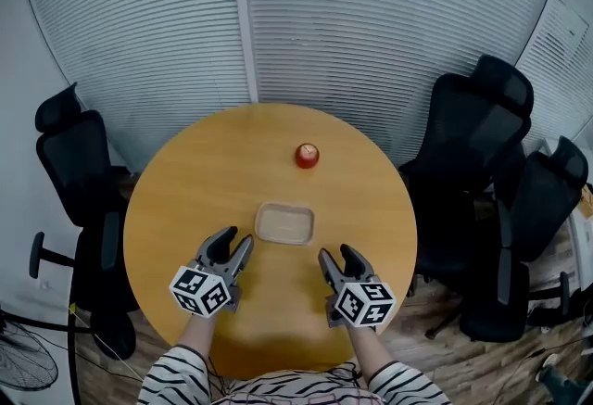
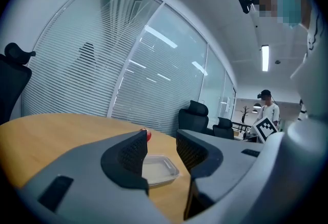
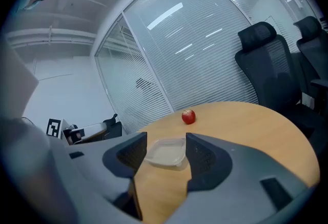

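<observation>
A: Quick pass. What's the left gripper got?

B: Nothing. Its jaws stand moderately apart with only air between them. It hovers over the round wooden table, just short of the near left corner of the clear plastic tray.

A: And the right gripper?

B: Same: about half open and empty. It hangs near the tray's near right corner. Its own view looks through the gap at the tray, but the tray lies ahead of the fingertips, not between them.

A: So there's no contact with the tray?

B: None that I can see. Both grippers are close to it but apart from it, one on each side and angled in towards it. I'd call this a poised stance, with no grasp on anything.

A: Anything in the tray?

B: It's empty and lies flat near the middle of the table.

A: The red thing?

B: An apple, upright, past the tray's far edge and well apart from both grippers.

A: Surroundings?

B: There are black office chairs round the table and a glass wall with blinds behind it. Striped sleeves show at the bottom.
</observation>
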Demonstrator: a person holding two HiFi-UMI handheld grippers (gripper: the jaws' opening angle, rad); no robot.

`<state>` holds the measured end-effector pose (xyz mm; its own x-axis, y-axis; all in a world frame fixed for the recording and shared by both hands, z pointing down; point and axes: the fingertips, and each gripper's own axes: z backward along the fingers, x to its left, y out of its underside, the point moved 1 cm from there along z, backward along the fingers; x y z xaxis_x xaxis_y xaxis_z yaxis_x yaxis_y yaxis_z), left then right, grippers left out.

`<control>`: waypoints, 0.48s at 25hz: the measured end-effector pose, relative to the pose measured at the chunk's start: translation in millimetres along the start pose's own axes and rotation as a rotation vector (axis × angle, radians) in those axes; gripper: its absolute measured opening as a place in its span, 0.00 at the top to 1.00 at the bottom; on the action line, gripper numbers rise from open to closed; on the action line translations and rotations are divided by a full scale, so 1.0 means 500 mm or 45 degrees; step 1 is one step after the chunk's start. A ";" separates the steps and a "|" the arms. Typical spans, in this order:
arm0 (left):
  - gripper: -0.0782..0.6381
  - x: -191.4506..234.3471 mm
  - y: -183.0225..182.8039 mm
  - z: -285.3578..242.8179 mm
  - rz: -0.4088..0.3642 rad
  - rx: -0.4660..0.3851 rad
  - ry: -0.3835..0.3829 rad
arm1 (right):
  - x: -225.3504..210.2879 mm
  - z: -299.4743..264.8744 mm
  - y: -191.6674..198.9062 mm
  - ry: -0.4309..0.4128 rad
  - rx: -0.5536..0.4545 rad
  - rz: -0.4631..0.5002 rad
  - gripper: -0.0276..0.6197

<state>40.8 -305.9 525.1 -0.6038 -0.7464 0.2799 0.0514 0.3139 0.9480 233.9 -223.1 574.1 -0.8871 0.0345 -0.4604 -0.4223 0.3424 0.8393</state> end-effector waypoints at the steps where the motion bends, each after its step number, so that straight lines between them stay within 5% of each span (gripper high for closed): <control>1: 0.68 0.003 0.002 -0.015 -0.003 0.009 -0.003 | -0.008 -0.009 -0.002 -0.004 0.004 -0.002 0.58; 12: 0.66 0.084 0.105 -0.122 0.055 0.191 -0.102 | -0.059 -0.121 0.022 -0.027 0.088 0.001 0.58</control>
<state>66.8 -356.5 596.0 -0.6653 -0.6831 0.3012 -0.0371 0.4332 0.9006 244.2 -277.1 614.4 -0.8828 0.0544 -0.4666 -0.4073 0.4065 0.8179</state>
